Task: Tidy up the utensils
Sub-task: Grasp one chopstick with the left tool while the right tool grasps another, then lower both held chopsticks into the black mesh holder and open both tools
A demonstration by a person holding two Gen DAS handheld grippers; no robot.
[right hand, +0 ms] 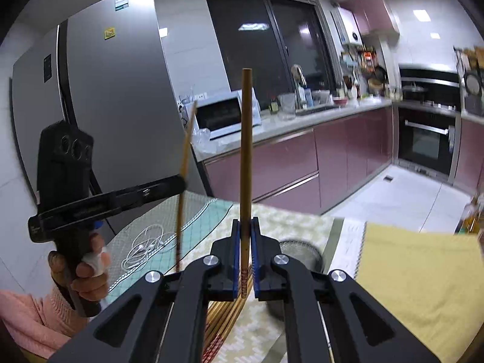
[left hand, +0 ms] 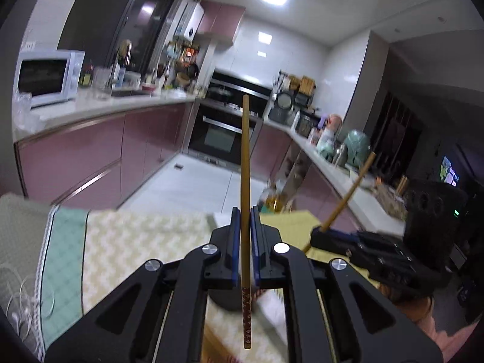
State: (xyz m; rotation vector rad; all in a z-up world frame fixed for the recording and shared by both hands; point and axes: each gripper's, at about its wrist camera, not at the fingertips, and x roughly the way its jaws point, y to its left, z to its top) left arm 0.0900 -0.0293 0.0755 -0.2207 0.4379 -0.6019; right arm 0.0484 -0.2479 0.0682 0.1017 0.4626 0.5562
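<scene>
My left gripper (left hand: 245, 211) is shut on a bamboo chopstick (left hand: 245, 157) that stands upright, its patterned red end hanging below the fingers. My right gripper (right hand: 245, 224) is shut on a second bamboo chopstick (right hand: 245, 151), also upright. Each gripper shows in the other's view: the right one (left hand: 317, 233) with its chopstick (left hand: 348, 193) tilted, the left one (right hand: 181, 181) with its chopstick (right hand: 185, 181). Several more chopsticks (right hand: 225, 317) lie on the table under the right gripper. A dark mesh holder (right hand: 299, 251) stands just beyond the right fingers.
The table carries a cream zigzag cloth (left hand: 136, 242), a green grid mat (right hand: 169, 220), a yellow cloth (right hand: 417, 272) and white earphones (right hand: 145, 248). Beyond are pink kitchen cabinets (left hand: 90, 157), an oven (left hand: 220, 136), a microwave (left hand: 48, 75) and a fridge (right hand: 115, 90).
</scene>
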